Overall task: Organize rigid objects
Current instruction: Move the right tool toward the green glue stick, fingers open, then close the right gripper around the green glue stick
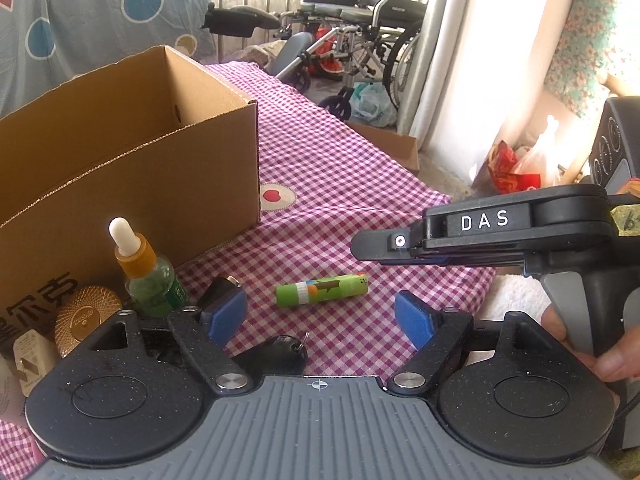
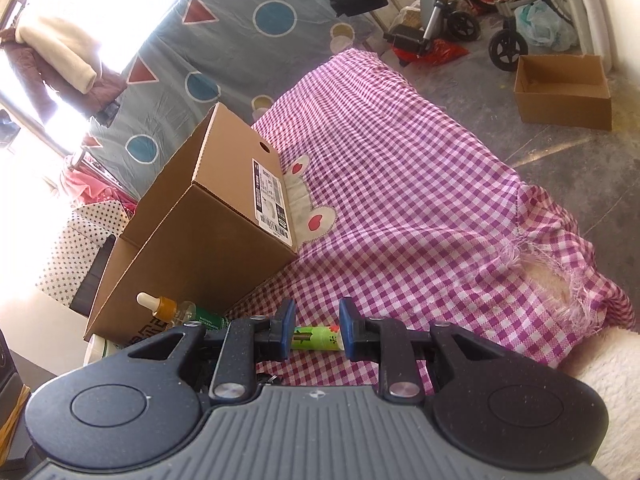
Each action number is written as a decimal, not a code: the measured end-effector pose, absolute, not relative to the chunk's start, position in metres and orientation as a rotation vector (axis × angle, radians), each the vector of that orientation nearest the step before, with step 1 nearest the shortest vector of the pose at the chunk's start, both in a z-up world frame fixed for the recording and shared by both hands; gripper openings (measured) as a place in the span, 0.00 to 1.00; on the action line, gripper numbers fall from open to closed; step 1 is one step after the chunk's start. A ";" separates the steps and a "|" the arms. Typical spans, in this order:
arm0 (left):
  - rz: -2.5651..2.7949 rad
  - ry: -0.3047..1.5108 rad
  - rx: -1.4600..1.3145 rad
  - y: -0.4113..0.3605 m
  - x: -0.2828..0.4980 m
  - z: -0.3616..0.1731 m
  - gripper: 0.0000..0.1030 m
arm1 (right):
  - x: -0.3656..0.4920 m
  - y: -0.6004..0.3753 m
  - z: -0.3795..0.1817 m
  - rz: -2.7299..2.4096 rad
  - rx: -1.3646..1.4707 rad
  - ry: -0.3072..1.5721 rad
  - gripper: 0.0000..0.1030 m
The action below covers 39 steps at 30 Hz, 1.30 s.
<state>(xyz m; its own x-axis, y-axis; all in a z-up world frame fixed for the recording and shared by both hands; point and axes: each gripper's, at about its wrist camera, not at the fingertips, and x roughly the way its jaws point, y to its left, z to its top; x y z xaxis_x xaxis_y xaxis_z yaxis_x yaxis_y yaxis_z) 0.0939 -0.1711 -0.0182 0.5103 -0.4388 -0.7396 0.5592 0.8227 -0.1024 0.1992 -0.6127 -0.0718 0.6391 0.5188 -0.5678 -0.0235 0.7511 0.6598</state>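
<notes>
A green glue stick (image 1: 322,289) lies on the pink checked cloth (image 1: 344,184), right of an open cardboard box (image 1: 132,168). My left gripper (image 1: 320,316) is open, just short of the stick. My right gripper (image 2: 316,334) is open with the glue stick (image 2: 316,338) lying between its blue pads, not squeezed; in the left wrist view its body (image 1: 480,236) hovers above and right of the stick. A green dropper bottle (image 1: 150,276), a gold round lid (image 1: 86,318) and a black key fob (image 1: 280,354) lie by the box.
The box (image 2: 208,232) stands left of the stick in the right wrist view. The cloth has a torn hole (image 2: 548,280) at its right edge. A wheelchair (image 1: 360,32) and a second box (image 2: 564,92) are on the floor beyond.
</notes>
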 end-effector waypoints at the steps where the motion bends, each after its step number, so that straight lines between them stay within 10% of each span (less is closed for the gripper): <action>1: -0.604 0.842 0.149 -0.170 0.093 -0.017 0.77 | 0.203 -0.611 -0.069 0.343 0.653 0.824 0.25; 10: -0.668 0.927 0.102 -0.178 0.097 -0.031 0.57 | 0.226 -0.590 -0.078 0.396 0.621 0.875 0.25; 39: -0.707 1.000 0.119 -0.197 0.114 -0.051 0.61 | 0.232 -0.592 -0.093 0.584 0.644 1.103 0.24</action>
<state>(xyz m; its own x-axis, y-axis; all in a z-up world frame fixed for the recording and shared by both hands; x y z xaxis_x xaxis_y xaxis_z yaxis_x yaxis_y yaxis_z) 0.1140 -0.1972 -0.0511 0.3398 -0.4890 -0.8034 0.5941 0.7738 -0.2197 0.2325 -0.5917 -0.0932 0.3407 0.7107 -0.6155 -0.1096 0.6802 0.7248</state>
